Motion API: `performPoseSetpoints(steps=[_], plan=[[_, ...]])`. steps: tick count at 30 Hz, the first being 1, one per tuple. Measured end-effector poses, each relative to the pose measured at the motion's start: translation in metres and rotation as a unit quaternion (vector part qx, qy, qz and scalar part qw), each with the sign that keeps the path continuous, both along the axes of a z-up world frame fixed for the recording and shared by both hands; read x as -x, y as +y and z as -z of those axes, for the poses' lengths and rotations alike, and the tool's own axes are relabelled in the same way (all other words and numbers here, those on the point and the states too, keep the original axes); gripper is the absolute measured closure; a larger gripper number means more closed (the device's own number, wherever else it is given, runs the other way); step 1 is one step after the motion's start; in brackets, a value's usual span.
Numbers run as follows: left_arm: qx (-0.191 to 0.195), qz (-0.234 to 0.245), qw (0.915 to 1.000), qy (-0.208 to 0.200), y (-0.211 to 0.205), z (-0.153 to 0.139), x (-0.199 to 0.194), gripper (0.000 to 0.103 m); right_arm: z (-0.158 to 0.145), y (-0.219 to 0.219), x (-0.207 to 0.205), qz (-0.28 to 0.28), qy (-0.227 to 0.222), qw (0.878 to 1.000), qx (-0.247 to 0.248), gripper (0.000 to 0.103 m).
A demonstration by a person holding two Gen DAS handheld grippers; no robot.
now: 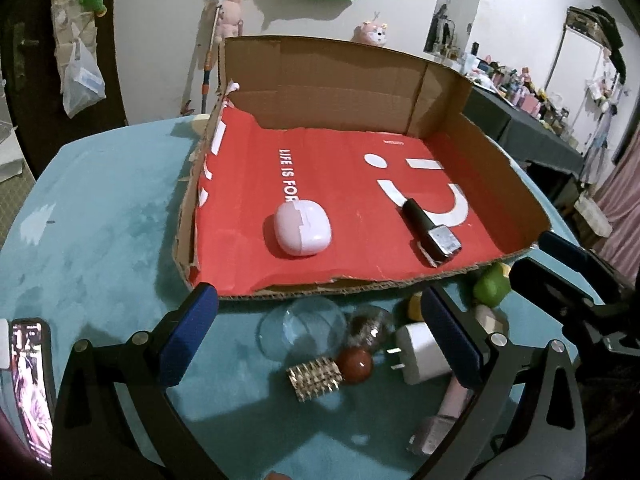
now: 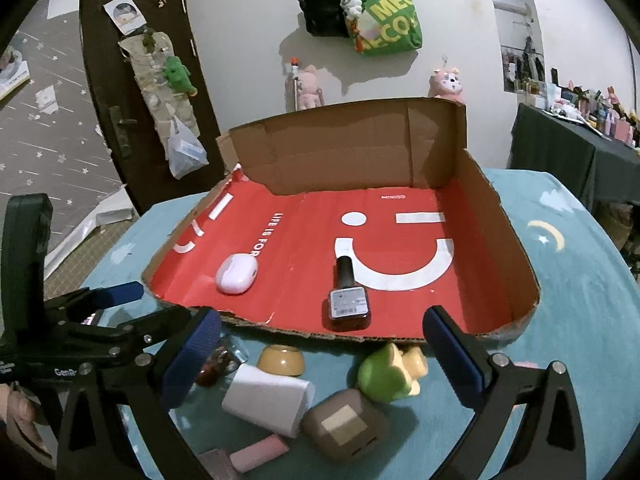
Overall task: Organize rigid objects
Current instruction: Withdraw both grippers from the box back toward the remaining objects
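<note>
— What sits inside the shallow red-lined cardboard tray (image 2: 500,240)?
— A pale pink earbud case (image 2: 237,273) on the left, a dark nail polish bottle (image 2: 347,298) to its right, well apart.
— And in front?
— A white charger plug (image 2: 268,400), a green frog figure (image 2: 386,374) to its right, on the teal tablecloth (image 2: 580,300).

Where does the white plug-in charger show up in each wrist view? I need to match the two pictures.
Left wrist: the white charger lies low and right of centre on the teal cloth, prongs pointing left, against the right finger.
Right wrist: the charger lies low and left of centre, beside a brown block.
Shared landmark: the nail polish bottle in the red tray.
</note>
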State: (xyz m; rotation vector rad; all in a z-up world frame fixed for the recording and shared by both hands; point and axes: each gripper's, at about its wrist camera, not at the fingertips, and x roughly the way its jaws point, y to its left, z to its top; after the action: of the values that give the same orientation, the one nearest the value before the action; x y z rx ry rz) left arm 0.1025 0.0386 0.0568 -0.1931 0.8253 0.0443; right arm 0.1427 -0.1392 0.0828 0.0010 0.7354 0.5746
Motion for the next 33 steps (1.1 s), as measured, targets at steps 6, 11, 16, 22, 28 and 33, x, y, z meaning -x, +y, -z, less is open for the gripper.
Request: performPoseSetpoints(steps=[6,11,16,22,28,33], plan=[[0.007,0.005,0.9998,0.016,-0.006,0.003,0.012,0.0,-0.001,-0.004,0.013,-0.008,0.003,1.0,-0.003,0.0],[0.005,0.008,0.9997,0.025,-0.011,0.008,0.023,0.0,0.004,-0.005,0.027,-0.021,0.004,1.0,-0.001,0.0],[0.022,0.017,0.9992,0.03,-0.015,0.011,0.032,0.0,0.006,-0.009,0.039,-0.026,-0.007,1.0,0.004,0.0],[0.013,0.018,0.9992,0.034,-0.023,0.013,0.042,0.0,0.009,-0.014,0.052,-0.028,-0.015,0.999,0.013,0.0],[0.015,0.034,0.9982,0.048,-0.034,0.019,0.048,0.0,0.014,-0.019,0.058,-0.028,-0.001,0.999,0.021,0.0],[0.029,0.035,0.9973,0.057,-0.037,0.026,0.053,0.0,0.02,-0.024,0.064,-0.028,0.011,0.999,0.026,0.0]])
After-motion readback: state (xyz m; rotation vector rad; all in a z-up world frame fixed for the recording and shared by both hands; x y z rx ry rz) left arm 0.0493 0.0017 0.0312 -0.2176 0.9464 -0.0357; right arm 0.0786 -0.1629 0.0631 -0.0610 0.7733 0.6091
